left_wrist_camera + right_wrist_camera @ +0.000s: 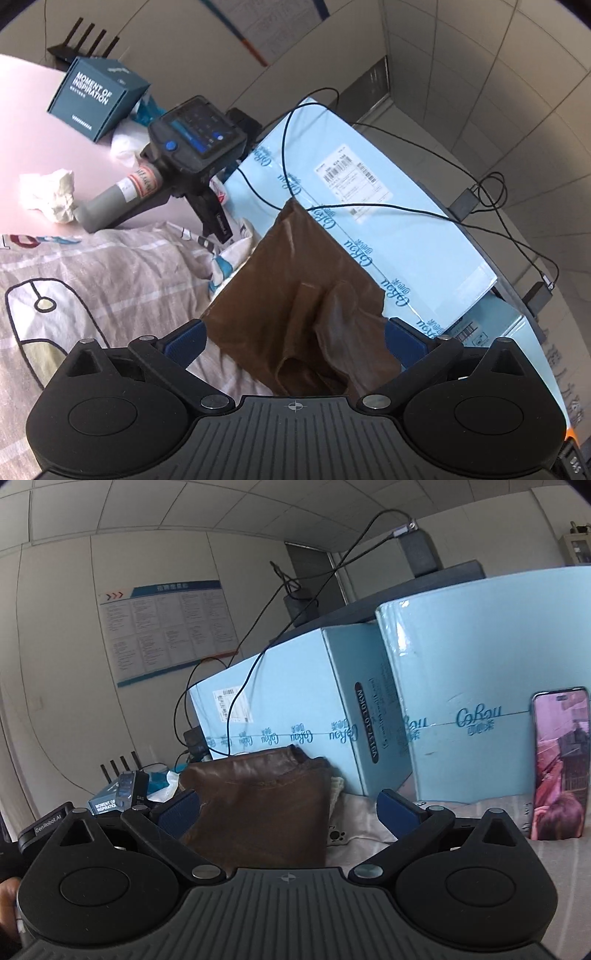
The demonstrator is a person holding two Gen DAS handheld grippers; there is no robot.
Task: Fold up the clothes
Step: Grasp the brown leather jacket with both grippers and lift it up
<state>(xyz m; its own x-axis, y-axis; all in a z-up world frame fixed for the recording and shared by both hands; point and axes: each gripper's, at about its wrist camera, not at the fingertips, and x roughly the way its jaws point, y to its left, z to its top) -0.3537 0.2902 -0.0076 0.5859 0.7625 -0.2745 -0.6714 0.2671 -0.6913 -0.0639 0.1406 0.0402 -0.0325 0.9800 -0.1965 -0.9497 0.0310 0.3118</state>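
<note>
A brown garment [295, 295] lies folded on a checked pink-grey sheet [110, 266], its far edge against a light blue carton [351, 184]. My left gripper [295, 336] is open, its blue fingers on either side of the garment's near end. In the right wrist view the same brown garment [258, 805] sits low between the open blue fingers of my right gripper [288, 808], which holds nothing. The right gripper's body [195, 136] shows in the left wrist view at the far left of the garment.
Two light blue cartons [288, 686] stand behind the garment, with black cables [369, 206] over them. A phone [559, 764] leans on the right carton. A teal box [96, 96], crumpled tissues [51, 195] and a router [85, 44] sit on the pink tabletop.
</note>
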